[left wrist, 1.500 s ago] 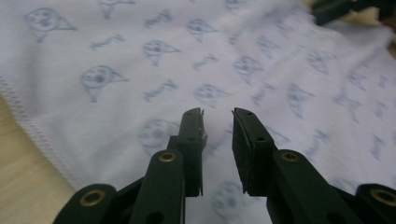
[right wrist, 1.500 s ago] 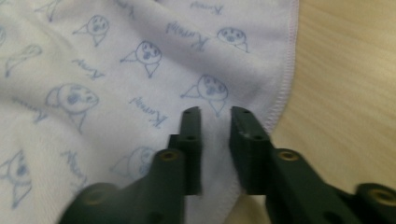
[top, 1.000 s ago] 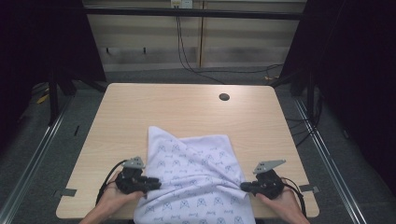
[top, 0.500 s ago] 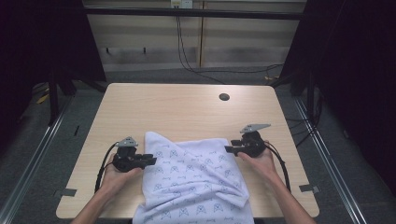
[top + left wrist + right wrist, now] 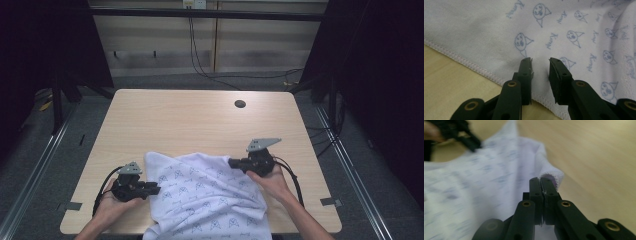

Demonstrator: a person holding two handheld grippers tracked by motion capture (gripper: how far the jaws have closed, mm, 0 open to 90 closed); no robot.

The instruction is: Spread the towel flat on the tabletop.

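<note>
A white towel (image 5: pixel 205 200) with a blue printed pattern lies on the near half of the wooden table (image 5: pixel 200 125) and hangs over its front edge. My right gripper (image 5: pixel 231 162) is at the towel's far right corner. In the right gripper view its jaws (image 5: pixel 540 180) have just closed and pinch the stitched hem of the towel (image 5: pixel 499 170). My left gripper (image 5: pixel 156 189) points at the towel's left edge. In the left gripper view its jaws (image 5: pixel 540 61) stand apart over the cloth (image 5: pixel 574 25) just inside the hem. They have closed a little, with nothing pinched between them.
A dark round hole (image 5: pixel 240 104) sits in the far right of the tabletop. Bare wood stretches across the far half. Tape marks (image 5: pixel 330 201) lie near the front corners. Cables (image 5: pixel 200 60) run over the floor behind the table, and dark posts stand at both sides.
The right hand went from the table's front edge out to the towel's far right corner and shut there. The left hand moved forward, then back toward the person. The towel's raised fold has flattened.
</note>
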